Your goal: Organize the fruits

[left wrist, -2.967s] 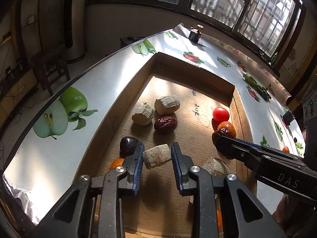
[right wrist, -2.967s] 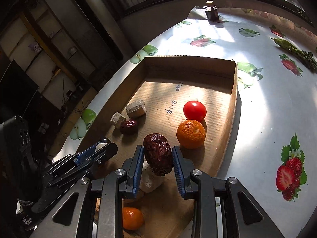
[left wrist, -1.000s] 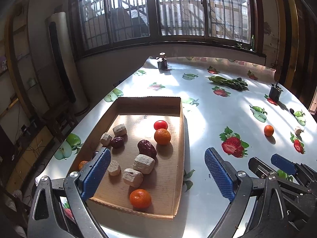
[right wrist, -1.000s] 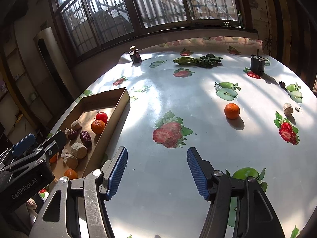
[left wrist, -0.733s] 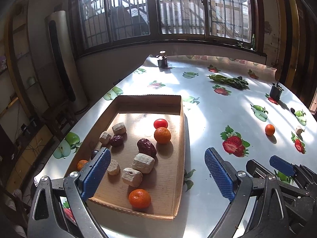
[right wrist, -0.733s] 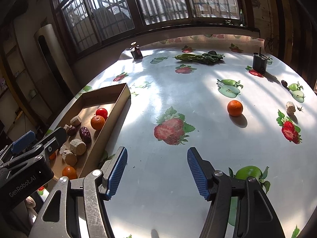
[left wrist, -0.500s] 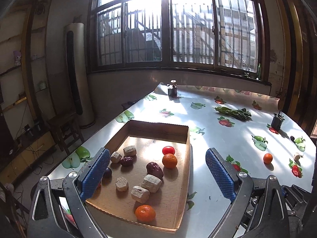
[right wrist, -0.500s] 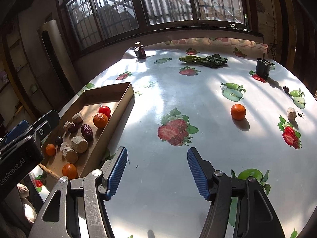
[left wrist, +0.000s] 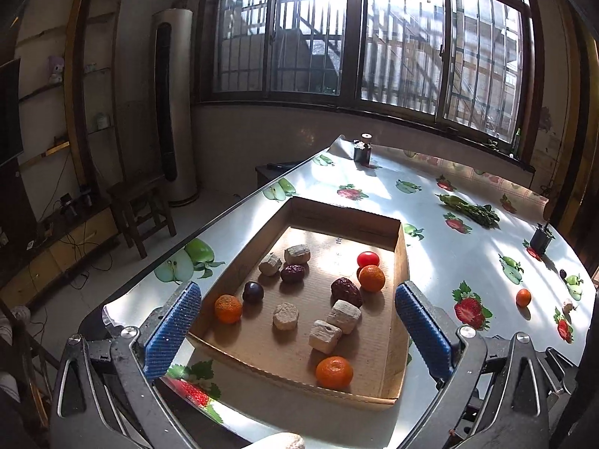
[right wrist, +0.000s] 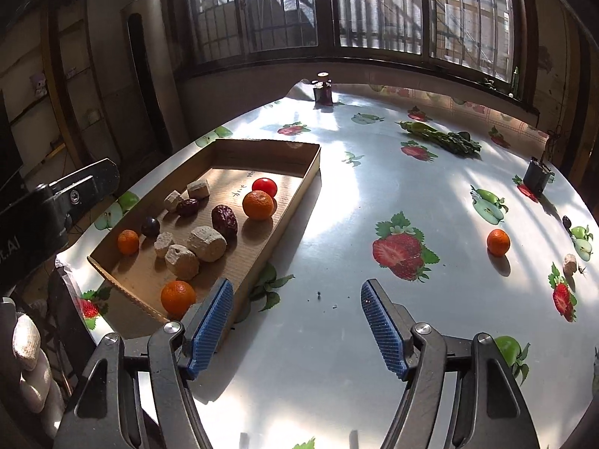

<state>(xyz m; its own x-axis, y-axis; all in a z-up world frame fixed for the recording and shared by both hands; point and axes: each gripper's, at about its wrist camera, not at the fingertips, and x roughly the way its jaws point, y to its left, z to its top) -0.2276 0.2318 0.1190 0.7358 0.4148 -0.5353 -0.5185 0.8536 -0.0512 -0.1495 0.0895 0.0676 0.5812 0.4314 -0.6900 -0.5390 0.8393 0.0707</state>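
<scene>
A shallow cardboard box (left wrist: 400, 262) lies on the table and holds several fruits: three oranges, one at the near edge (left wrist: 334, 372), a red tomato (left wrist: 368, 259), dark dates (left wrist: 346, 291), a dark plum (left wrist: 252, 292) and pale chunks (left wrist: 343, 316). The box also shows in the right wrist view (right wrist: 295, 205). My left gripper (left wrist: 295, 331) is open and empty, held back above the box's near end. My right gripper (right wrist: 295, 321) is open and empty above the bare table right of the box. A loose orange (right wrist: 498, 242) lies on the table at the right.
The table wears a white cloth with fruit prints (right wrist: 402, 249). A pale chunk (right wrist: 569, 262) lies near the right edge. A green vegetable bundle (right wrist: 441, 136), a dark jar (right wrist: 324, 91) and a small dark holder (right wrist: 537, 176) stand farther back. The table's left edge drops to the floor.
Both grippers let go of their pieces and pulled back up and away from the box. Over the last second the left view has kept rising and tilting up.
</scene>
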